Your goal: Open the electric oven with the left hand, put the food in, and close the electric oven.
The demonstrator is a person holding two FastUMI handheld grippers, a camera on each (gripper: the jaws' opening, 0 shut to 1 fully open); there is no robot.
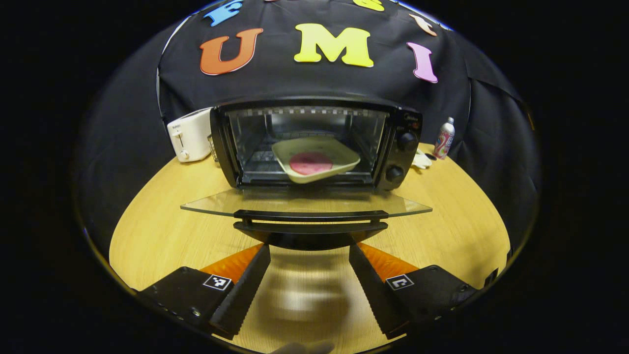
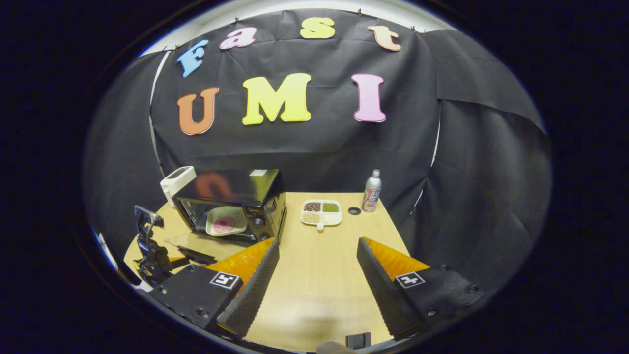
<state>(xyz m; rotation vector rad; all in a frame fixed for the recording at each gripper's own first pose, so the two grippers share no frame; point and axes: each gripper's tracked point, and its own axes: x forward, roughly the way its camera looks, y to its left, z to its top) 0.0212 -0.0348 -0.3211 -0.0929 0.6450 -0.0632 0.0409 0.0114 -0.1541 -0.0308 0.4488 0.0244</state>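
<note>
The black electric oven (image 1: 314, 142) stands open, its glass door (image 1: 304, 202) lying flat toward me. Inside sits a pale plate (image 1: 317, 158) carrying a round pink piece of food (image 1: 310, 163). My left gripper (image 1: 309, 248) is open, its fingertips just below and in front of the door's black handle (image 1: 309, 216), with nothing between them. In the right gripper view the oven (image 2: 231, 204) is at the left with the plate (image 2: 226, 221) inside. My right gripper (image 2: 317, 243) hangs open and empty above the table, well back from the oven.
A white toaster (image 1: 189, 135) stands left of the oven. A bottle (image 2: 372, 191), a small black disc (image 2: 354, 210) and a white divided dish of grains (image 2: 322, 212) sit right of it. The wooden table (image 2: 319, 275) ends in black cloth walls.
</note>
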